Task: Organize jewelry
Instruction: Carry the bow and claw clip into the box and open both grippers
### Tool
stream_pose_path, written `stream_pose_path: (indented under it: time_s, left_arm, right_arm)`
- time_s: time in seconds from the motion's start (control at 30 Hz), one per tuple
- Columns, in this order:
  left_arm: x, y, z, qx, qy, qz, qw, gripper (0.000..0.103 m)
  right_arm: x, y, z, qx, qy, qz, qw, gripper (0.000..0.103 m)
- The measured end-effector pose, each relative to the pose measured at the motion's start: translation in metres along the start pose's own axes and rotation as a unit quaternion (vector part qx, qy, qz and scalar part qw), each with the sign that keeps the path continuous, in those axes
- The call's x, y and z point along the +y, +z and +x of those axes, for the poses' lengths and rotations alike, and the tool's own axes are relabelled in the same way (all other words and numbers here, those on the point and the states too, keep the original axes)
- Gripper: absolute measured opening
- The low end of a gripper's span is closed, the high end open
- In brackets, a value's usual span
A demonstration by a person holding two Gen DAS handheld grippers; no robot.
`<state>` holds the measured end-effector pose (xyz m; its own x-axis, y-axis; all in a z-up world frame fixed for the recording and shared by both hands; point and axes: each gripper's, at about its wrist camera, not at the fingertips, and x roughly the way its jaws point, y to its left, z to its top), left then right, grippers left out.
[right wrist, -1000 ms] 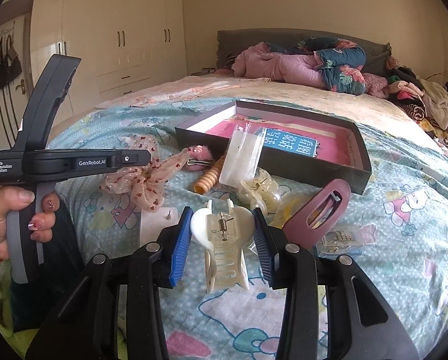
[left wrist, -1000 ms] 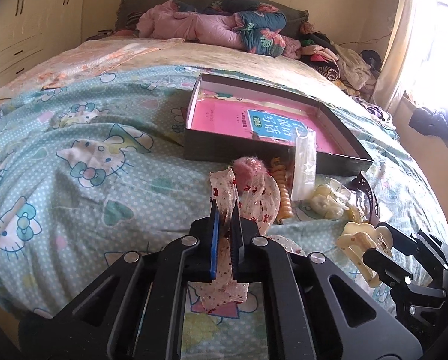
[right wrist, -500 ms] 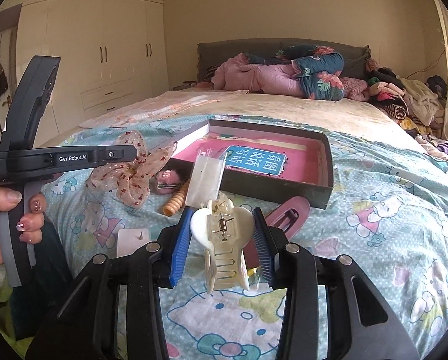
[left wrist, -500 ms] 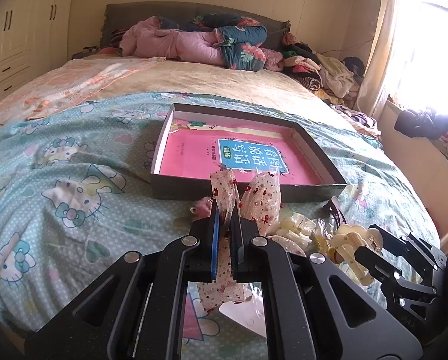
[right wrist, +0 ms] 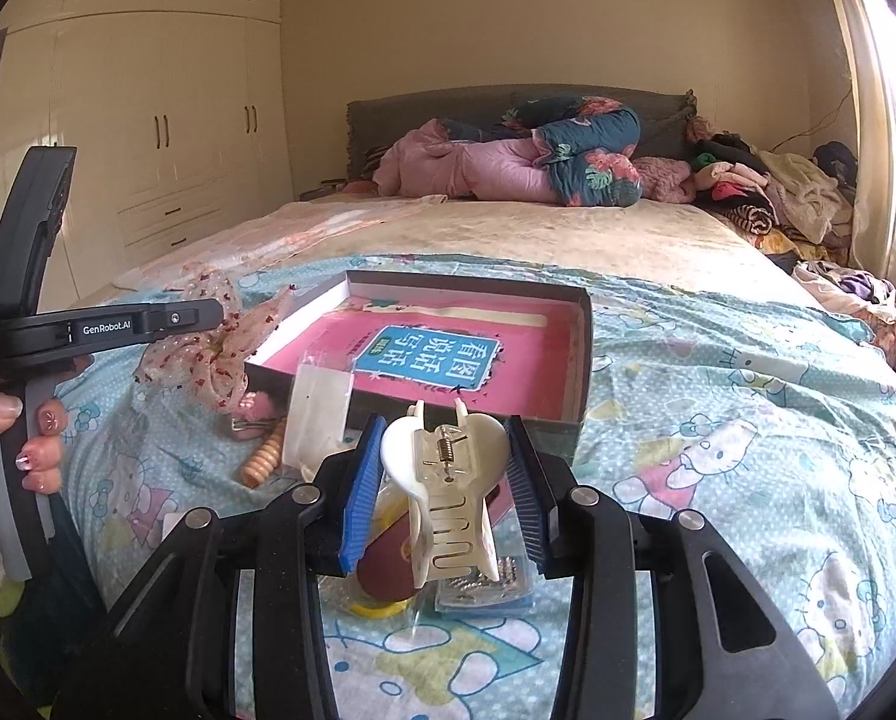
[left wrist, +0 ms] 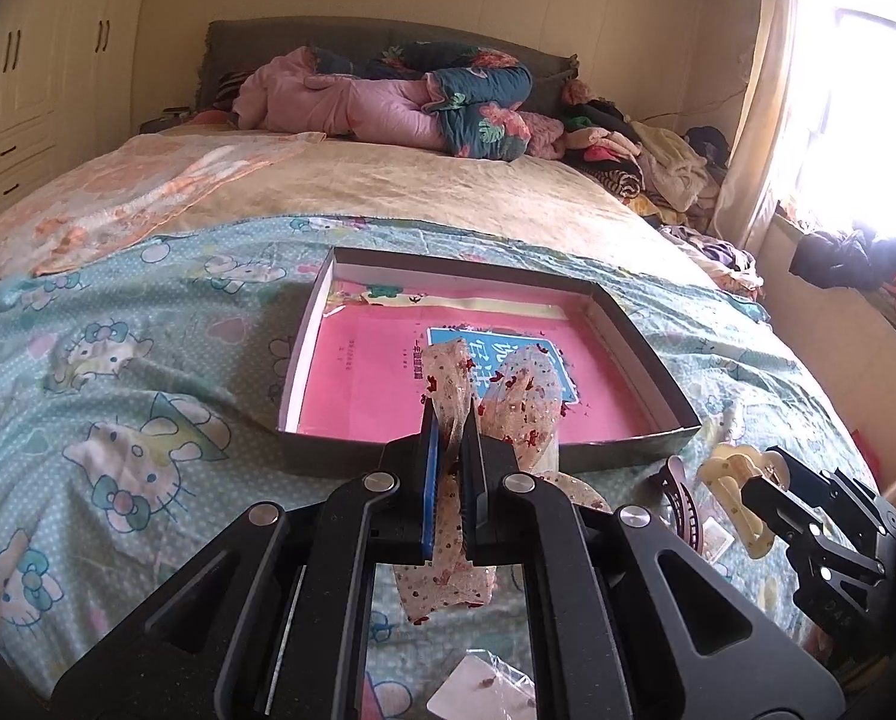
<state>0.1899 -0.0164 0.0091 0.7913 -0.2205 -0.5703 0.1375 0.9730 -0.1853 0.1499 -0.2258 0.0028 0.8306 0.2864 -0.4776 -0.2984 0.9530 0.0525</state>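
The shallow box (left wrist: 646, 354) on the bed (left wrist: 147, 360) serves as the landmark. The left gripper (left wrist: 449, 420) has its jaws pinched tight on a sheer red-dotted scrunchie (left wrist: 508, 396), which hangs just at the box's near wall, its loops already reaching over the pink book (left wrist: 363, 372) lying inside. The right gripper (right wrist: 441, 456) has its jaws clamped on a cream claw clip (right wrist: 444, 480), held upright with its long axis pointing toward the camera, a little short of the box's near wall (right wrist: 478, 420). Judging by this, the left gripper is the nearer of the two; a short push forward would carry the scrunchie past the rim for release. Loose items, including a spiral hair tie (right wrist: 261, 459) and a maroon clip (right wrist: 387, 564), lie on the bed before the box.
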Motion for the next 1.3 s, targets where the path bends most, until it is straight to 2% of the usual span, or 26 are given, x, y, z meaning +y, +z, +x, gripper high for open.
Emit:
stream_pose_path:
  time_s: [0.6, 0.93, 1.3]
  left_arm:
    - [0.012, 0.044, 0.058, -0.001, 0.026, 0.009, 0.9996, 0.002]
    - [0.016, 0.045, 0.097, 0.025, 0.033, 0.013, 0.9991, 0.002]
    - [0.027, 0.034, 0.116, 0.047, 0.041, 0.007, 0.998, 0.004]
  right_arm:
    - [-0.037, 0.037, 0.046, -0.002, -0.037, 0.006, 0.999, 0.038]
    - [-0.049, 0.056, 0.088, 0.019, -0.034, 0.003, 0.999, 0.038]
    - [-0.055, 0.064, 0.135, 0.056, -0.026, 0.006, 0.998, 0.038]
